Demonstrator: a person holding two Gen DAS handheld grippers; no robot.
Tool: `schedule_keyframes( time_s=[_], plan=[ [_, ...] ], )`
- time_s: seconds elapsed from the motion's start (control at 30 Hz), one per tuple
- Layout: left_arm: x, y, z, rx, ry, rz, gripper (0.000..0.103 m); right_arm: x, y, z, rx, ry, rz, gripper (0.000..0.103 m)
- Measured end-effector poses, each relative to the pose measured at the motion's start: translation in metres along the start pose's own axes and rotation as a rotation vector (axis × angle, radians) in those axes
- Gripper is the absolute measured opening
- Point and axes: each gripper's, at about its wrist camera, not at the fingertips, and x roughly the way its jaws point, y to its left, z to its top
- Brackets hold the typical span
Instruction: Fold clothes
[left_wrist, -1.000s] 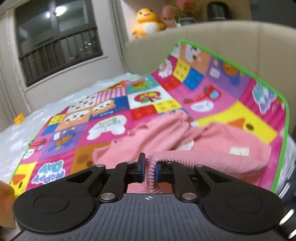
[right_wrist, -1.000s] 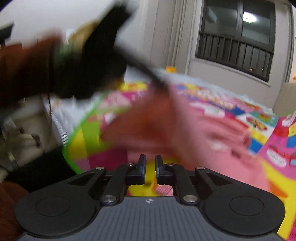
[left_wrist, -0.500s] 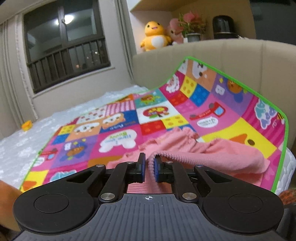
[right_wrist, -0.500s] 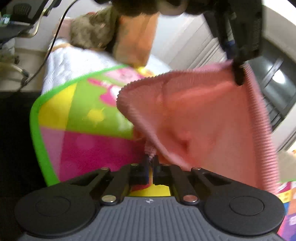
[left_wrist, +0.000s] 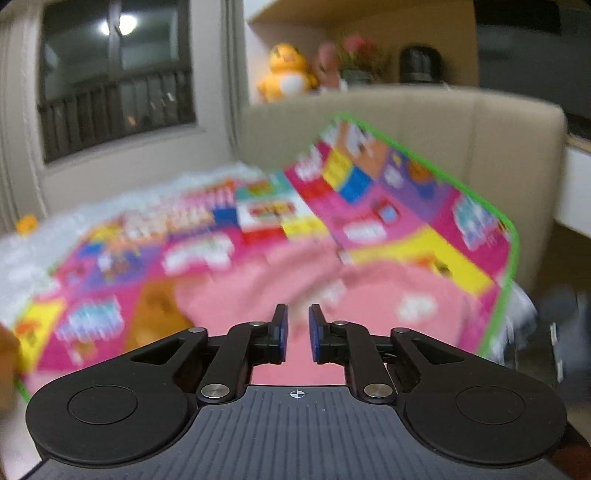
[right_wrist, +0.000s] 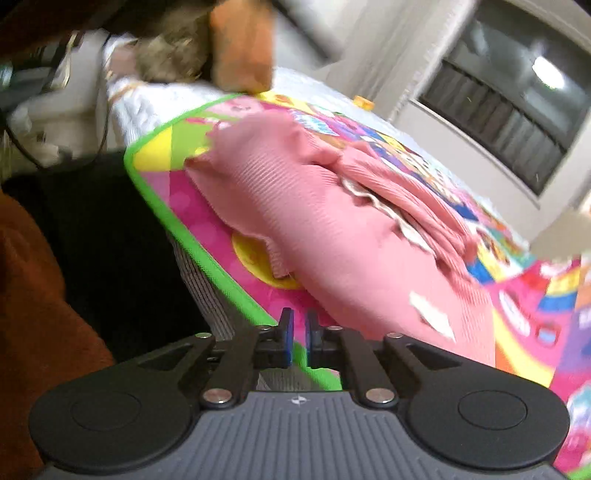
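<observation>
Pink ribbed top (right_wrist: 332, 229) lies rumpled on play mat (right_wrist: 155, 147), long axis running away from mat's near green edge. My left claw (left_wrist: 296, 325) over it, right claw (right_wrist: 296, 332) at that edge; both slightly parted, empty.

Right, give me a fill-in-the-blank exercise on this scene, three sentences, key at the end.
1. The ribbed knit garment lying on the patchwork play mat is ____ in colour.
2. The play mat's border is bright ____.
3. The left gripper and right gripper each hold ____ between the blue pads.

Missing words: pink; green; nothing
</observation>
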Motion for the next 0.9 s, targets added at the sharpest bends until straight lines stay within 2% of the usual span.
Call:
schedule_keyframes(
  time_s=[0.03,0.1,0.13,0.2,0.27,0.3,0.37,0.47,0.53,0.63,0.73,0.83,0.9],
  plan=[
    [0.001,-0.002,-0.012,-0.009,0.032,-0.018,0.019,-0.006,-0.009,0.001,0.042,-0.021,-0.01,0.017],
    [0.006,-0.003,-0.031,-0.041,0.086,-0.047,0.027,-0.017,-0.028,0.003,0.127,-0.063,-0.029,0.043],
    [0.008,-0.002,-0.039,-0.064,0.108,-0.057,0.034,-0.022,-0.037,0.004,0.169,-0.084,-0.038,0.049],
    [0.01,0.006,-0.051,-0.143,0.117,-0.053,0.046,-0.029,-0.06,0.004,0.263,-0.113,-0.069,0.05],
    [0.007,0.013,-0.061,-0.205,0.11,-0.035,0.067,-0.024,-0.082,-0.004,0.353,-0.101,-0.124,0.051],
    [0.005,0.014,-0.066,-0.213,0.111,-0.02,0.07,-0.022,-0.093,-0.01,0.393,-0.088,-0.155,0.051],
    [0.002,0.008,-0.078,-0.16,0.134,0.021,0.078,-0.013,-0.1,-0.018,0.407,-0.048,-0.216,0.053],
    [0.0,-0.004,-0.095,-0.05,0.193,0.073,0.086,-0.002,-0.09,-0.026,0.303,-0.001,-0.28,0.061],
    [0.004,-0.012,-0.103,0.015,0.221,0.119,0.088,-0.002,-0.075,-0.029,0.261,-0.005,-0.246,0.062],
    [0.014,-0.013,-0.106,0.022,0.228,0.147,0.089,0.006,-0.042,-0.024,0.207,-0.04,-0.133,0.067],
    [0.021,-0.01,-0.097,-0.006,0.203,0.141,0.089,0.019,-0.004,-0.007,0.143,-0.097,-0.031,0.067],
    [0.016,-0.013,-0.09,0.006,0.176,0.113,0.094,0.043,0.026,0.016,0.093,-0.134,0.067,0.067],
    [0.01,-0.017,-0.091,0.028,0.171,0.103,0.094,0.059,0.038,0.03,0.022,-0.137,0.074,0.064]
  ],
)
